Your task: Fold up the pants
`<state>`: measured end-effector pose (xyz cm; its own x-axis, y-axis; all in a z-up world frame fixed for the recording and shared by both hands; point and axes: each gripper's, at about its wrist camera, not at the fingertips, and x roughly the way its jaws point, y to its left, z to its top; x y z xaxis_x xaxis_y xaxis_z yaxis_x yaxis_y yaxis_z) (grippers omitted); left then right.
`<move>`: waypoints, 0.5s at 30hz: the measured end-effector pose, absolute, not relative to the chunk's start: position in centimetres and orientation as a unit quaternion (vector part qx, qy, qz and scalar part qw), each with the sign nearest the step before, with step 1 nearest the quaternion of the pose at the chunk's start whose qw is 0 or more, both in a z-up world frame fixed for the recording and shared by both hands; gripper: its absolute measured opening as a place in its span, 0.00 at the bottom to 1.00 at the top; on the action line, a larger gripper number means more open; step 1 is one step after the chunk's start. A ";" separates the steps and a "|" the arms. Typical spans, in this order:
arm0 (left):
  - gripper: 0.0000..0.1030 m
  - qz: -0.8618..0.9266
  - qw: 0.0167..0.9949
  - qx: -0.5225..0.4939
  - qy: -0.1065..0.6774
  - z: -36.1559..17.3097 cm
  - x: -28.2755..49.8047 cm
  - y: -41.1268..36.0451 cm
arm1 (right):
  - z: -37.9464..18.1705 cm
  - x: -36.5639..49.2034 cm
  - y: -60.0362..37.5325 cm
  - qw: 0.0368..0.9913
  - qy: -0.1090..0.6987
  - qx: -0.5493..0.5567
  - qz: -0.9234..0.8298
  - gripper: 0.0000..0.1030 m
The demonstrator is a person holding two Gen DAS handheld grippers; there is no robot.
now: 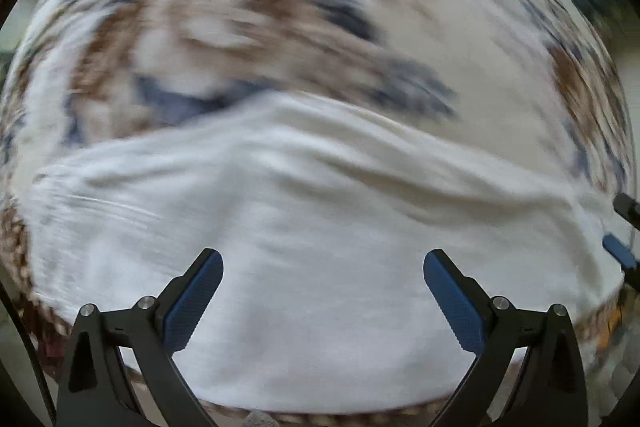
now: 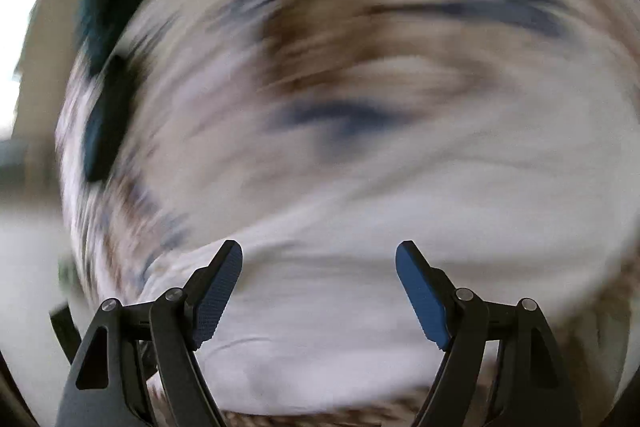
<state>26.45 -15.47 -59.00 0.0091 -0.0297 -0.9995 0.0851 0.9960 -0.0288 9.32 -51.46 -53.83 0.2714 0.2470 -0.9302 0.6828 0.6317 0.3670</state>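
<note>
Blue-padded fingers [image 1: 200, 301] frame our left wrist view, where our left gripper [image 1: 323, 259] stands spread wide with nothing between its jaws, hanging above the white pants [image 1: 312, 227]. Those pants lie spread flat on a patterned brown, blue and white cloth [image 1: 280, 7], all blurred. Our right gripper [image 2: 319, 253] is likewise spread and empty above the same pants [image 2: 320, 327], and its fingertip [image 1: 618, 255] shows at the left view's right edge.
</note>
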 end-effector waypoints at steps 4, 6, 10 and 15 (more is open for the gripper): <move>1.00 -0.086 0.699 0.048 0.708 -60.2 23.6 -23.8 | -54.5 -2.3 -61.6 0.657 0.524 0.471 -0.268 0.79; 1.00 -0.100 0.690 0.053 0.715 -61.1 22.5 -27.2 | -56.3 -6.6 -64.4 0.638 0.501 0.504 -0.297 0.79; 1.00 -0.103 0.681 0.064 0.723 -63.6 21.4 -31.8 | -60.2 -10.3 -67.7 0.632 0.440 0.579 -0.269 0.77; 1.00 -0.077 0.678 0.078 0.727 -66.5 21.3 -33.4 | -63.7 -10.5 -68.9 0.646 0.397 0.608 -0.234 0.76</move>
